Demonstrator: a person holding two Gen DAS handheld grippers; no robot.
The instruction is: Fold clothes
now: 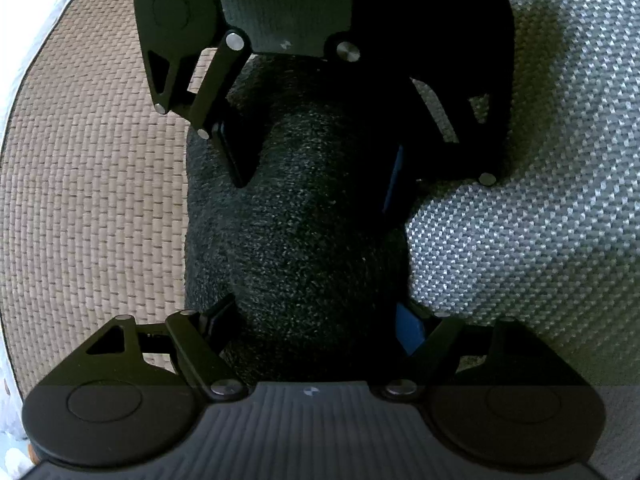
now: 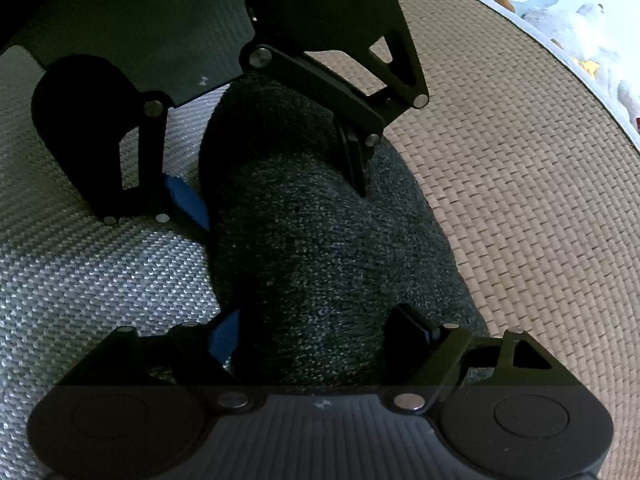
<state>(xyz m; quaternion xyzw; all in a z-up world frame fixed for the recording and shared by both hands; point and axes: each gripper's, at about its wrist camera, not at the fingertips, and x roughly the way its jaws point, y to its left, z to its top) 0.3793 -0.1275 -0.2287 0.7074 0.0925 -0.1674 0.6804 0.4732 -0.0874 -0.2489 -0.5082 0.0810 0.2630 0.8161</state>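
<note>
A dark grey knit band of a garment (image 1: 296, 240) runs as a thick roll between my two grippers, which face each other. Its lighter grey woven body (image 1: 520, 220) spreads out to one side. My left gripper (image 1: 312, 320) has the near end of the roll squeezed between its black finger and blue pad (image 1: 406, 332). My right gripper (image 1: 316, 168) clamps the far end. In the right wrist view the same dark band (image 2: 312, 248) sits between the right gripper (image 2: 316, 328) and the left gripper (image 2: 276, 192), with the light grey fabric (image 2: 100, 272) on the left.
A tan woven mat (image 1: 100, 200) lies under the garment and extends to the right in the right wrist view (image 2: 520, 200). Beyond the mat's edge is white patterned bedding (image 2: 592, 32), also visible along the left rim (image 1: 24, 48).
</note>
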